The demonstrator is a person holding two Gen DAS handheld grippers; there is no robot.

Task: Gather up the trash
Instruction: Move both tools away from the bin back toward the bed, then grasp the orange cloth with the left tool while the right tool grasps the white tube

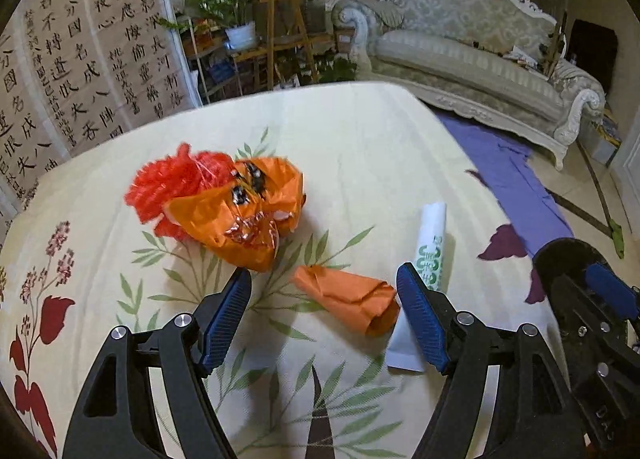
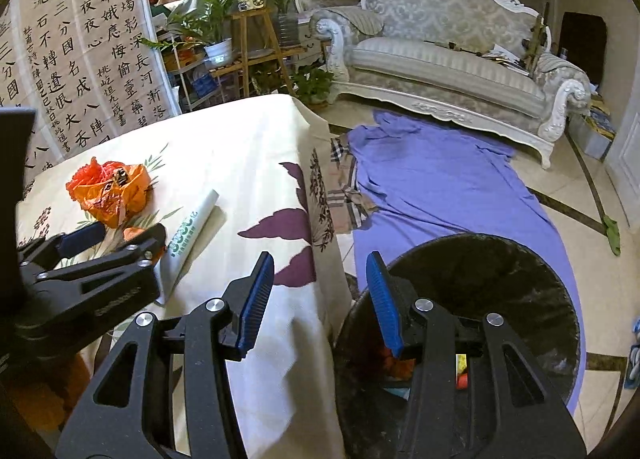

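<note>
The left gripper (image 1: 324, 307) hangs over the table (image 1: 360, 147) with jaws wide apart and empty; an orange wrapper (image 1: 348, 301) lies between its fingers, touched by neither; the orange bag (image 1: 240, 211) sits at 11 o'clock, the white tube (image 1: 430, 243) at 1 o'clock; the right gripper (image 2: 320, 299) is half open, holding nothing, the black bin (image 2: 500, 299) at its 3 o'clock.

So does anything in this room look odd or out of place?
Yes: a purple cloth lies spread over the floor in front of the sofa. On the table's floral cloth lie a crumpled orange bag, orange paper and a white tube.
</note>
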